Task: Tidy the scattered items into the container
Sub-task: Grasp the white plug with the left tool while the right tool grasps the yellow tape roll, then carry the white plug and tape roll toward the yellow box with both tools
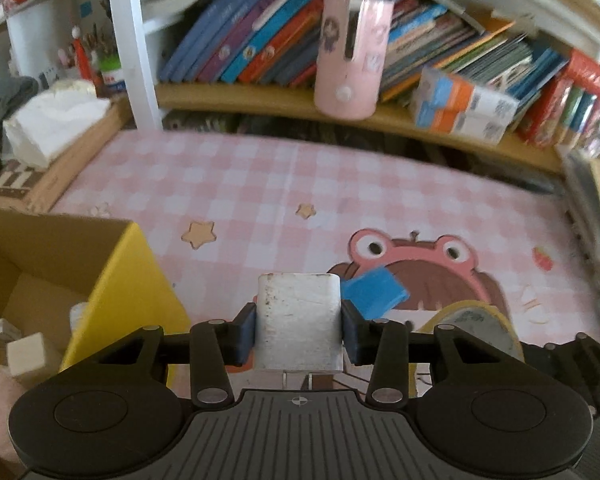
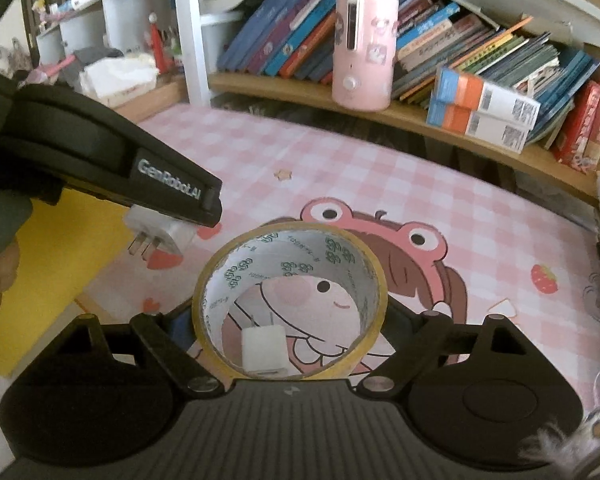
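My left gripper (image 1: 299,322) is shut on a white plug adapter (image 1: 299,320) and holds it above the pink checked mat, just right of the yellow cardboard box (image 1: 132,280). The same adapter (image 2: 162,236) shows under the left gripper in the right wrist view, prongs pointing down-left. My right gripper (image 2: 290,322) is shut on a roll of tape (image 2: 290,300), held upright over the mat. A second white adapter (image 2: 265,354) lies on the mat, seen through the roll. A blue piece (image 1: 374,292) lies on the mat beyond my left gripper.
The box holds white blocks (image 1: 26,354). A wooden shelf (image 1: 400,120) with books, a pink cylinder (image 1: 350,56) and an orange-blue carton (image 1: 464,106) runs along the back. A tissue box (image 1: 56,132) stands at the far left. A stack of books (image 1: 596,216) borders the mat's right edge.
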Motion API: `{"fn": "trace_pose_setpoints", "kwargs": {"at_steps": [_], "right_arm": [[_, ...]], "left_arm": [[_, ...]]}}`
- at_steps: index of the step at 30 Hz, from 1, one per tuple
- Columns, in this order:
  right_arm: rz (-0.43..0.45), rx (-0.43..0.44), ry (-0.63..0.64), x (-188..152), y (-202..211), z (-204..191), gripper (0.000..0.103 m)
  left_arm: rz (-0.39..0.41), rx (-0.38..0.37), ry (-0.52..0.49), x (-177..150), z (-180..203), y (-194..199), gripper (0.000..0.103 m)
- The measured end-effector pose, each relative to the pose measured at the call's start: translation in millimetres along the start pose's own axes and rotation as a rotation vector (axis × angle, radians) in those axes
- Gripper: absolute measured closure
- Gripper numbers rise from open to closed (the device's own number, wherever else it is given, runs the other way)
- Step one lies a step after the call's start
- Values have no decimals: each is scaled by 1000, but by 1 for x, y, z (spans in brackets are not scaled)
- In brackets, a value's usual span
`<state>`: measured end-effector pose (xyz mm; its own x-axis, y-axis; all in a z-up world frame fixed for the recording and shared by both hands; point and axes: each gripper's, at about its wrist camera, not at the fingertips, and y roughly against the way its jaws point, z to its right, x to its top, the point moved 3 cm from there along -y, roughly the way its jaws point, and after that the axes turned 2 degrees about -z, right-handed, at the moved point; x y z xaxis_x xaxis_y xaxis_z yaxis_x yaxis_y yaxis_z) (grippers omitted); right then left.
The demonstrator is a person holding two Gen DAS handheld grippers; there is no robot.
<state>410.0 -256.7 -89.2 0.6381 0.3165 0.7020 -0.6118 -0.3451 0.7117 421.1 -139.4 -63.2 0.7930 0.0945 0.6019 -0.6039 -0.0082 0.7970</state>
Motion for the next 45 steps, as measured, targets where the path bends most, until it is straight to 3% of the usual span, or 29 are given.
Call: {"fn": "trace_pose_setpoints", "kwargs": {"at_steps": [12, 23, 32, 45], "right_arm": [[-5, 8, 17, -17, 43, -11, 14], [-55, -30, -55, -46, 84, -17, 15], [-43, -116, -82, -62, 119, -39, 15], [5, -276, -157, -94, 170, -110, 15]], "left_arm": [[30, -71, 6, -25, 4, 49, 61], [53, -149, 44, -59, -6, 101, 61], [46, -252, 73, -99, -21, 131, 61], [75, -390, -10, -152, -64, 179, 61]]}}
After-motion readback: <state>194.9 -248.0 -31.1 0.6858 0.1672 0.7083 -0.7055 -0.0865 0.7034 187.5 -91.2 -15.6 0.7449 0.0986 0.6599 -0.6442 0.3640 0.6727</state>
